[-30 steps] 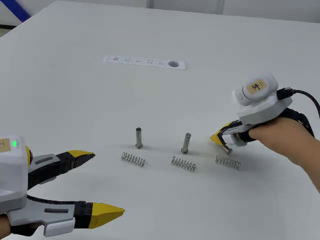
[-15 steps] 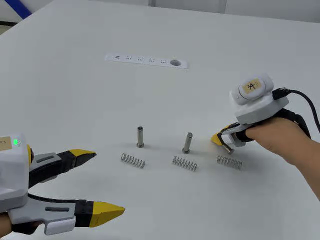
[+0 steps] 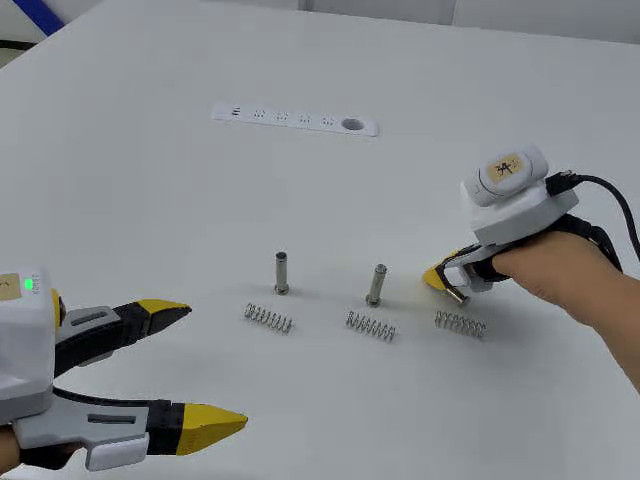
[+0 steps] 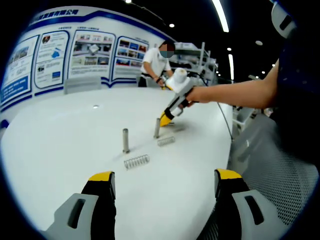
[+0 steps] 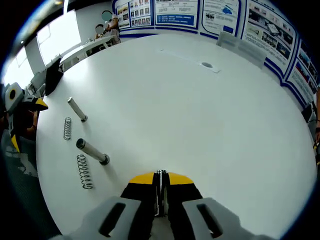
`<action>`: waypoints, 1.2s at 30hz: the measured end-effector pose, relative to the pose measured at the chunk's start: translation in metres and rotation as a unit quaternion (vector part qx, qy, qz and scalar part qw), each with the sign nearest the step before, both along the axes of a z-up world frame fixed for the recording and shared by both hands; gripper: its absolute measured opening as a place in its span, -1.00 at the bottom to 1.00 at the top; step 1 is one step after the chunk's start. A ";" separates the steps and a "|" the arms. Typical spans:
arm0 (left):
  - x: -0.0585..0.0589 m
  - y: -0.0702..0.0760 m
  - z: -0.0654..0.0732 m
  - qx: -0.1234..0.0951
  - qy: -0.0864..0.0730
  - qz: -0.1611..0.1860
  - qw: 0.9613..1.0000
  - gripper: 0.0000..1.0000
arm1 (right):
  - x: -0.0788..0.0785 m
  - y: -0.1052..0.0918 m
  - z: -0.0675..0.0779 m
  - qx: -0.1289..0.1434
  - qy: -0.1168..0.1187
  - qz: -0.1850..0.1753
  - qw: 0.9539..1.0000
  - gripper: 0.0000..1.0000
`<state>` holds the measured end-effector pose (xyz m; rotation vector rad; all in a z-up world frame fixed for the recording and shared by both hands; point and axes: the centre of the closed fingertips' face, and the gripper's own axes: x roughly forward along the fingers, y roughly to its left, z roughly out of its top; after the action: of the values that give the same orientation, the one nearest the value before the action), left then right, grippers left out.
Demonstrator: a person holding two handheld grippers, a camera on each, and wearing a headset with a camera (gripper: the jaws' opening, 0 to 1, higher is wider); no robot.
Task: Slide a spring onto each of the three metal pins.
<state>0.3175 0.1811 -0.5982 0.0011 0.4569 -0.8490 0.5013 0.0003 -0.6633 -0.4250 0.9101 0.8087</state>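
Two metal pins stand upright on the white table, one on the left [image 3: 281, 273] and one in the middle [image 3: 377, 285]. Three springs lie flat in a row just in front: left spring [image 3: 268, 318], middle spring [image 3: 370, 326], right spring [image 3: 460, 323]. My right gripper [image 3: 440, 278] is low over the table behind the right spring, shut on the third pin [image 3: 455, 295], which shows between the closed jaws [image 5: 160, 192]. My left gripper [image 3: 215, 368] hovers open at the near left with nothing in it [image 4: 165, 182], facing the pins [image 4: 125, 140] and a spring [image 4: 136, 161].
A white power strip [image 3: 295, 119] lies flat at the far side of the table. A black cable [image 3: 610, 200] trails from the right gripper. Bare tabletop [image 3: 150, 220] surrounds the pins. A person stands at a far bench in the left gripper view.
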 end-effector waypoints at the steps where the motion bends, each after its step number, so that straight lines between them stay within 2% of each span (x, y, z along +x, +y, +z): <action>1: 0.000 0.000 0.000 0.000 0.000 0.000 1.000 0.65 | 0.000 0.000 0.000 -0.002 0.001 0.000 1.000 -0.82; 6: 0.001 -0.001 0.001 0.001 -0.001 -0.001 1.000 0.65 | -0.001 0.001 0.000 -0.016 0.001 -0.002 1.000 -0.83; 8: 0.002 -0.001 0.002 0.000 -0.002 -0.001 1.000 0.64 | 0.001 0.001 -0.001 -0.005 0.001 -0.008 1.000 -0.83; 11: 0.002 -0.002 0.003 0.000 -0.004 -0.002 1.000 0.64 | 0.002 0.001 0.000 -0.003 -0.003 -0.005 1.000 -0.83; 18: 0.000 0.001 0.005 0.004 -0.006 -0.001 1.000 0.64 | -0.002 0.005 0.016 0.011 -0.021 0.000 1.000 -0.83; 27: 0.000 -0.001 0.009 0.008 -0.012 -0.006 1.000 0.63 | -0.010 -0.004 0.032 0.031 -0.038 -0.015 0.999 -0.83; 36: 0.001 -0.004 0.013 0.009 -0.018 -0.010 1.000 0.63 | -0.016 -0.013 0.041 0.041 -0.054 -0.026 0.997 -0.83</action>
<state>0.3181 0.1774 -0.5852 0.0368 0.4317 -0.8628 0.4850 -0.0124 -0.6226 -0.3686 0.7827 0.7653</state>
